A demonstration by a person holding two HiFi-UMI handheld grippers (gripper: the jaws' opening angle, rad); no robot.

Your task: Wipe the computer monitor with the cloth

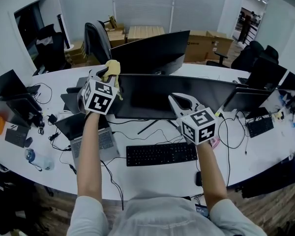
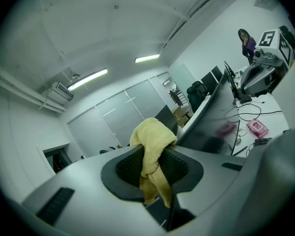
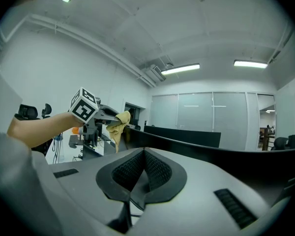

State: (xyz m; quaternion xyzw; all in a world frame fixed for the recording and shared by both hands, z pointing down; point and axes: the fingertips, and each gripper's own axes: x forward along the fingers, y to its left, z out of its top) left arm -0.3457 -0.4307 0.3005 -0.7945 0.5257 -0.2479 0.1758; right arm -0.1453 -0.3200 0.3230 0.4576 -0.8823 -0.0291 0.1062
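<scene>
Left gripper (image 2: pixel 153 167) is clamped on the yellow cloth (image 2: pixel 151 137), up at the top left corner of the monitor (image 1: pixel 162 96). I'd press it flat and sweep in overlapping rows. Right gripper (image 3: pixel 143 170) is pinched closed, empty. Only the head view shows the whole screen; the left gripper view shows the actual grip.

Legible text, brands, numbers: none. Markings: black-and-white square coded markers on the left gripper (image 1: pixel 105 73) and the right gripper (image 1: pixel 181 101), pattern only, no letters or digits. Print on the boxes (image 1: pixel 205 44) is too small to read. Legends on the keyboard (image 1: pixel 161 154) are too small to read.
</scene>
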